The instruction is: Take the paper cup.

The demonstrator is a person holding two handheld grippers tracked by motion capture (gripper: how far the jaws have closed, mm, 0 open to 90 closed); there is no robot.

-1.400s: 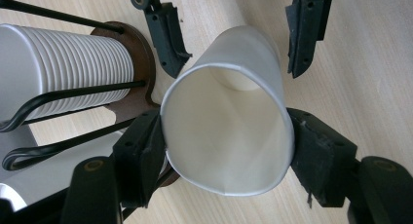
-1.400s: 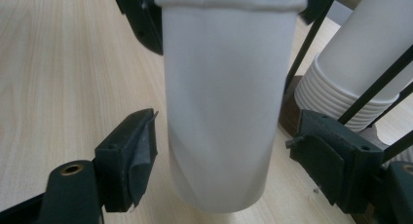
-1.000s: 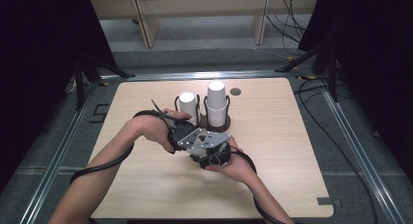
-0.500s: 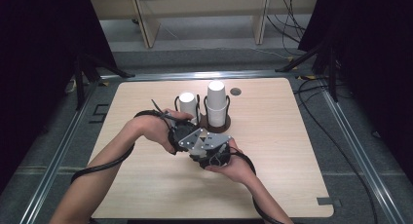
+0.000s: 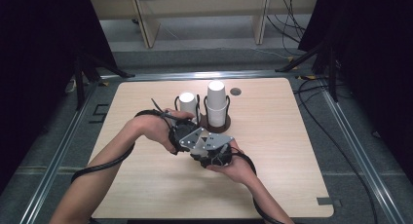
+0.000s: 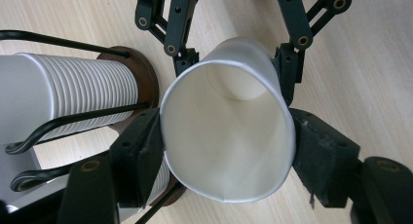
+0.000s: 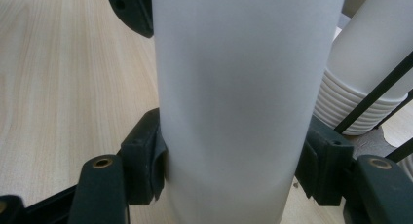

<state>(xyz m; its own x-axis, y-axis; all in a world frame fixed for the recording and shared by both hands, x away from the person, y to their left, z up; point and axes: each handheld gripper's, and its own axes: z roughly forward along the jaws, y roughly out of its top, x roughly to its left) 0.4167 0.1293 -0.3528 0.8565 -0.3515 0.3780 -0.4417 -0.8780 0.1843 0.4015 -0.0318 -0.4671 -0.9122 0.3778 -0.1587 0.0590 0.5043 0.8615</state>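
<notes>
While hands (image 5: 160, 131) meet, both tongs (image 6: 226, 136) clamp cup (image 6: 229, 136).

Your two grippers meet just in front of the cup stacks.

Your left gripper (image 5: 182, 131) and right gripper (image 5: 214, 148) sit close together over the wooden counter (image 5: 272, 151). Behind them, two wire holders carry white cups: a shorter stack (image 5: 187, 103) and a taller stack (image 5: 216, 100).

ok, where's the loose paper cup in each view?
High view: hidden, just this side of the cup stacks.
Left gripper view: paper cup at centre, open mouth facing the camera.
Right gripper view: centre, its side wall running bottom to top.
Shared landmark: the cup stacks in wire holders.
</notes>
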